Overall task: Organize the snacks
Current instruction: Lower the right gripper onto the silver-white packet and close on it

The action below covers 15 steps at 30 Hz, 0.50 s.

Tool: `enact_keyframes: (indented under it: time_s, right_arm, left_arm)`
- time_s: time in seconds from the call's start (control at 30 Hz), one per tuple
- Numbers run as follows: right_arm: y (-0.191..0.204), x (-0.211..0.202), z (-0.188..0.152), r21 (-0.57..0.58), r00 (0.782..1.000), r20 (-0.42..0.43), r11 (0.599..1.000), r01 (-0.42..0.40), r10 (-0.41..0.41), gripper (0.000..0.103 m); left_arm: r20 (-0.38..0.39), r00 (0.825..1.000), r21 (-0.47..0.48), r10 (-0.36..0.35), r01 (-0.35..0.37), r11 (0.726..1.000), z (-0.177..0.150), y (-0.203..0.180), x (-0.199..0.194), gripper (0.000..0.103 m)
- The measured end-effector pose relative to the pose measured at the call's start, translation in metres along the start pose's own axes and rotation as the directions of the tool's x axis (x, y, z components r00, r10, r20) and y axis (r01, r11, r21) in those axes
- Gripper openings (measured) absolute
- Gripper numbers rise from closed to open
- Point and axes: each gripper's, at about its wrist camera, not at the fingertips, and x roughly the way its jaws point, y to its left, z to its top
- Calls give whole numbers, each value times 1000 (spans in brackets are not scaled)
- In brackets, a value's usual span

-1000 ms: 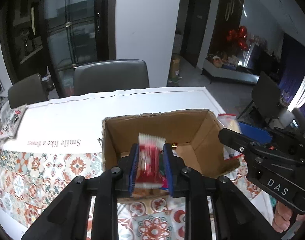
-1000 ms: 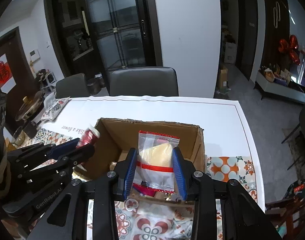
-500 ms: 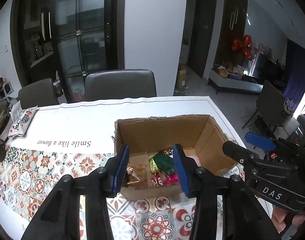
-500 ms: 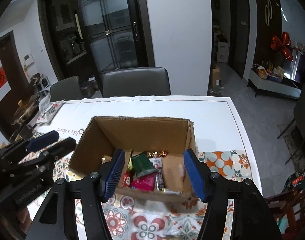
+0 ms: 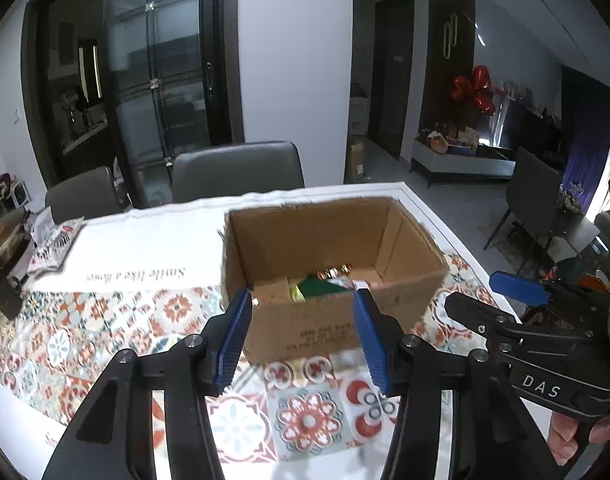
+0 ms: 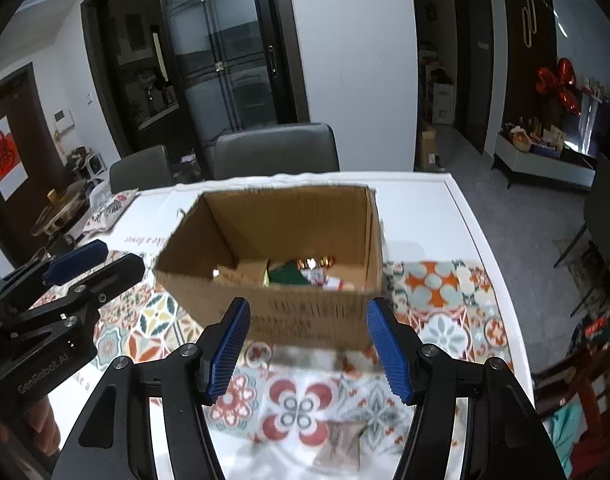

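Observation:
An open cardboard box [image 5: 337, 320] stands on the patterned tablecloth; it also shows in the right wrist view [image 6: 305, 316]. Several snack packets [image 5: 325, 282] lie inside it, green, red and gold ones [image 6: 305, 272]. My left gripper [image 5: 301, 340] is open and empty, in front of the box's near wall. My right gripper [image 6: 307, 350] is open and empty, also in front of the box. Each gripper shows in the other's view: the right one [image 5: 517, 292] at the box's right, the left one [image 6: 85, 264] at its left.
A brownish packet [image 6: 341, 448] lies on the tablecloth near the front edge. A patterned pouch [image 5: 53, 240] lies at the far left of the table [image 5: 145, 240]. Two grey chairs [image 5: 237, 172] stand behind the table. The table's right edge [image 6: 485, 248] drops to the floor.
Both grippers let go of their packets, the red one and the clear one, into the box, opened wide, and drew back toward me from over the box.

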Motion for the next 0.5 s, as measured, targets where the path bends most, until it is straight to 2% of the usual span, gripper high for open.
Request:
enact_keyframes:
  time_s: [0.33,0.5]
  right_arm:
    - [-11,4,-44,26,999,-50,1000,6,-5,62]
    - [-14,11,-63,36,996,-86,999,11,-8,62]
  left_arm:
    - [-70,998,-26,-2,1,1000,-42,-11,7,56]
    - [-113,993,-22,22,-24,999,-63,-18,16,56]
